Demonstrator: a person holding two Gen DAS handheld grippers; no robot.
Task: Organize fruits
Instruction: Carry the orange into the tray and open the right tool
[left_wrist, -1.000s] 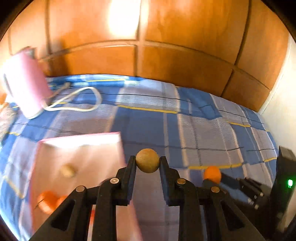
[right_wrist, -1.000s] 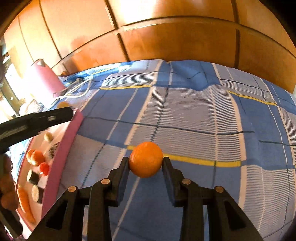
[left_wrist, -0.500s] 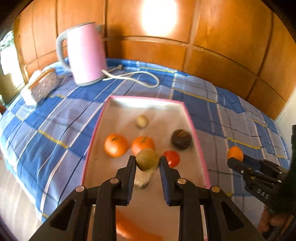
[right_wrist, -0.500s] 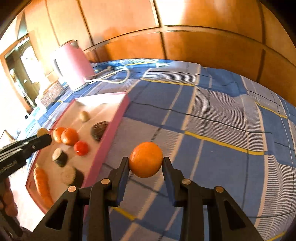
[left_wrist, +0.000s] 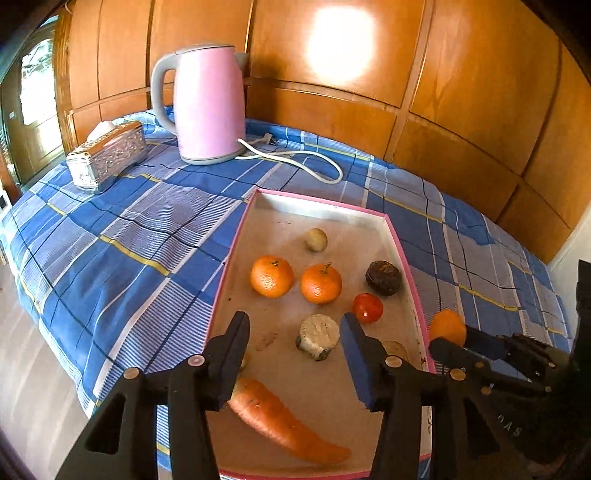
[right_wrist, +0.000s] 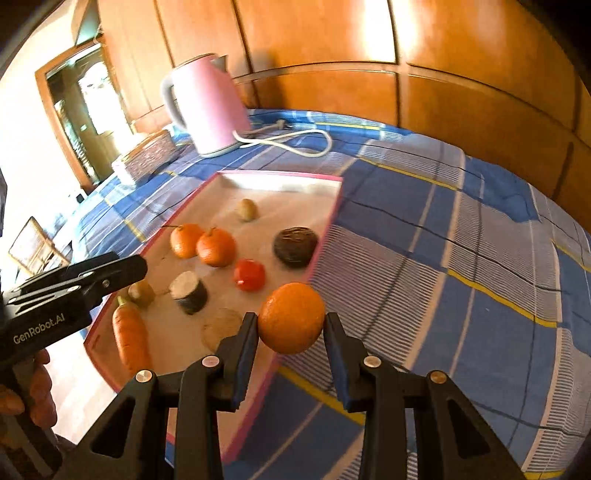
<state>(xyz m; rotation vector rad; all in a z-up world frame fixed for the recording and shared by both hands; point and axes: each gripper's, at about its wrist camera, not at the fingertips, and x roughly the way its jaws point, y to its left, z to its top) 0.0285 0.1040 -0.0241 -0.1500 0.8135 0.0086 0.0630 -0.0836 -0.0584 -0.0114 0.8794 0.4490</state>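
Fruits (left_wrist: 320, 283) gather in a pink-rimmed tray (left_wrist: 317, 208) on a tabletop (left_wrist: 122, 236) covered with a blue checked cloth, as one more orange (right_wrist: 291, 317) arrives in the right tongs (right_wrist: 290, 319). A pink kettle (left_wrist: 208, 103) and a silver tissue box (left_wrist: 107, 155) stand well behind the tray, apparently clear of the sorting. Inside it, a carrot (left_wrist: 280, 421) lies along the near end, with two oranges (left_wrist: 272, 276) side by side at the middle, a dark round fruit (left_wrist: 383, 277) by the right wall, a pale-topped cut stub (left_wrist: 318, 334), a tomato (left_wrist: 367, 307) and a small tan fruit (left_wrist: 316, 240) toward the far end. The spread suggests each piece is set down wherever bare floor remains. The left tongs (left_wrist: 293, 319) tilt down over the tray's near half; their jaws have just been opening and now stand released, with nothing between them. In the right wrist view a small brownish fruit (right_wrist: 141, 293) sits on the tray floor just below their tip, and a hand (right_wrist: 35, 391) grips their handle at the frame's edge. The right tongs angle down at the tray's near right corner, clenched on the orange at its sides, holding it above the rim, probably for release inside.
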